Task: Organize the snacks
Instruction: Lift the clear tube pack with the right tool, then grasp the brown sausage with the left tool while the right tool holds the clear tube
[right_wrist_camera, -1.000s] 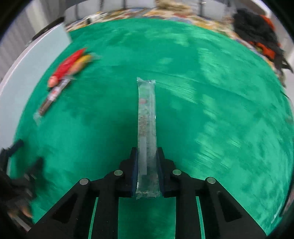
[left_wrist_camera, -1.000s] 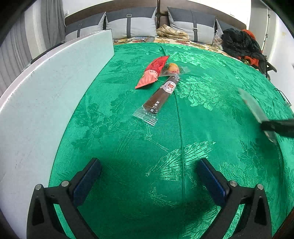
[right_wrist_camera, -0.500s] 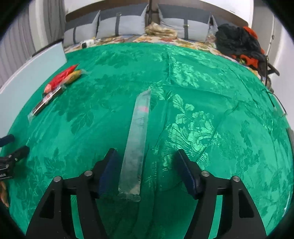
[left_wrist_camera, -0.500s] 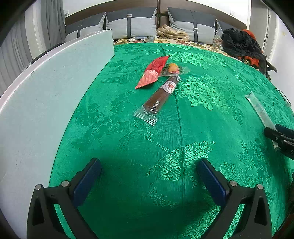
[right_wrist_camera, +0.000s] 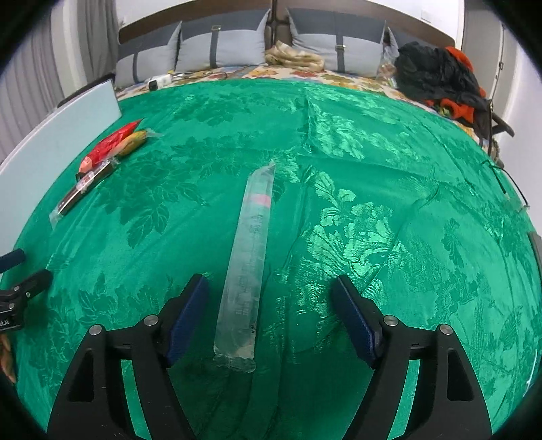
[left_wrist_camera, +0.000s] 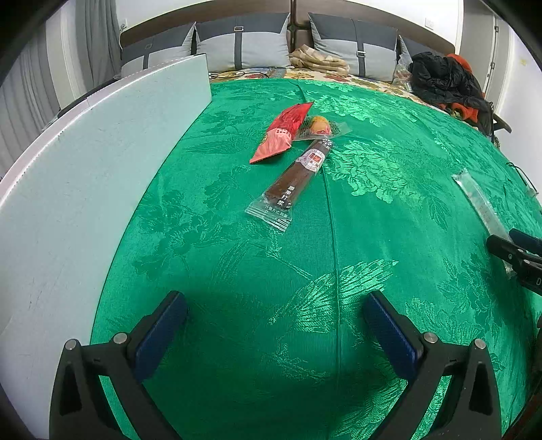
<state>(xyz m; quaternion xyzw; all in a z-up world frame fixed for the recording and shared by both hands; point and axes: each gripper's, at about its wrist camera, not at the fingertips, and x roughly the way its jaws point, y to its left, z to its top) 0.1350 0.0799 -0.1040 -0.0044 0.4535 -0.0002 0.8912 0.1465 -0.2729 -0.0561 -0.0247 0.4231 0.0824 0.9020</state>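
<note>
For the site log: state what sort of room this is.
Probably a bedroom: grey pillows against a headboard, a heap of clothes, and a green brocade cloth spread as the work surface.

Even, bright indoor light gives the green cloth [right_wrist_camera: 372, 142] a patchy sheen. Soft shadow pools just ahead of each hand-held gripper. Both views are sharp, with fisheye bending, dark corners, and perhaps slight softness at the rim.

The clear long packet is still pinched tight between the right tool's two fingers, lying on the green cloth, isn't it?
Not pinched. The right wrist view shows the right gripper with its jaws opening, and the clear long packet lies loose between them, touching neither pad. It does lie on the green cloth.
</note>
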